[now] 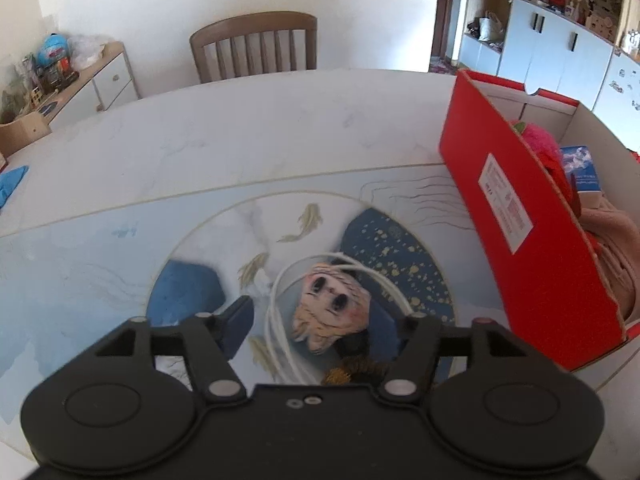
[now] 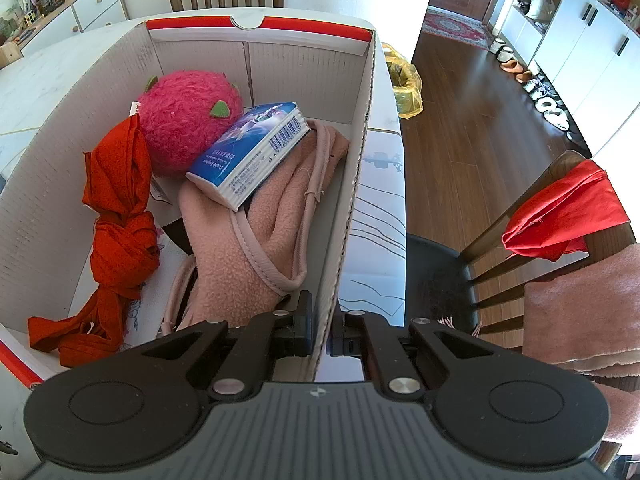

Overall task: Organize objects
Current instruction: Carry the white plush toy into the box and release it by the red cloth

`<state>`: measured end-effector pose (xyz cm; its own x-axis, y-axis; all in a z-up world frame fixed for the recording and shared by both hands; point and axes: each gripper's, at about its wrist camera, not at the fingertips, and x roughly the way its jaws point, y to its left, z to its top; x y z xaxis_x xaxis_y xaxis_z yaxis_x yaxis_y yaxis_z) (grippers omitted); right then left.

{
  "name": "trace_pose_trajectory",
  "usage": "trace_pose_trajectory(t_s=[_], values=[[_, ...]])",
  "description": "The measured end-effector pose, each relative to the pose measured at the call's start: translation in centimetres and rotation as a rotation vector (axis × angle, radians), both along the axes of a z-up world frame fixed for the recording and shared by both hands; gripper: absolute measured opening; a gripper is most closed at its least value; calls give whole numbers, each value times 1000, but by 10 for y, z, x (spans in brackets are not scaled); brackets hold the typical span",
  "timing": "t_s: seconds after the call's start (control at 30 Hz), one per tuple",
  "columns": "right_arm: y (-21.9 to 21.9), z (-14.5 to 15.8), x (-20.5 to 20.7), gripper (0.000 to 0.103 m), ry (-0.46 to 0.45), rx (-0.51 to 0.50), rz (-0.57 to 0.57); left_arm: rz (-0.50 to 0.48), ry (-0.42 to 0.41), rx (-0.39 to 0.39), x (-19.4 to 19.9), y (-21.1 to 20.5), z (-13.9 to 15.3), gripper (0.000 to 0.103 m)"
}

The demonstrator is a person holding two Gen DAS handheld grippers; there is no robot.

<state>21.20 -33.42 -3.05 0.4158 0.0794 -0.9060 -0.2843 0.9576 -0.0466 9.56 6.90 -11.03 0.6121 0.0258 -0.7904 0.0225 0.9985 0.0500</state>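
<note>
In the left wrist view a small doll head (image 1: 330, 306) with tan hair and a white cord loop (image 1: 280, 332) lies on the table between the fingers of my left gripper (image 1: 320, 328), which is open around it. The red box (image 1: 532, 216) stands to the right. In the right wrist view my right gripper (image 2: 322, 334) is shut on the box's right wall (image 2: 352, 184). Inside the box are a pink plush ball (image 2: 186, 120), a blue tissue pack (image 2: 252, 152), a red cloth strip (image 2: 120, 216) and a pink fleece item (image 2: 248, 248).
The table (image 1: 240, 136) has a blue and white fish pattern. A wooden chair (image 1: 256, 46) stands at the far side. Another chair (image 2: 520, 248) with red and pink cloths is right of the box. A yellow bag (image 2: 406, 84) lies behind the box.
</note>
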Motion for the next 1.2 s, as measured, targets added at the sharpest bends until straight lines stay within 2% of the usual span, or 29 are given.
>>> trace_pose_trajectory(t_s=[0.13,0.33,0.53,0.63,0.7,0.93,1.2], values=[[0,0,0,6,0,-1,0,-35,14,-1,4,-6,-9,69],[0,1,0,6,0,-1,0,-36,45,9,12,-6,-25,68],[0,1,1,6,0,-3,1,-42,65,1,17,-7,-32,57],[0,1,1,6,0,-3,0,-46,66,-5,17,-8,-32,43],[0,1,1,6,1,-3,0,-41,64,-7,16,-8,-31,42],[-1,1,1,6,0,-2,-1,-10,43,-39,9,-4,-16,38],[-2,2,0,6,0,2,-4,-4,4,-102,1,-11,23,38]])
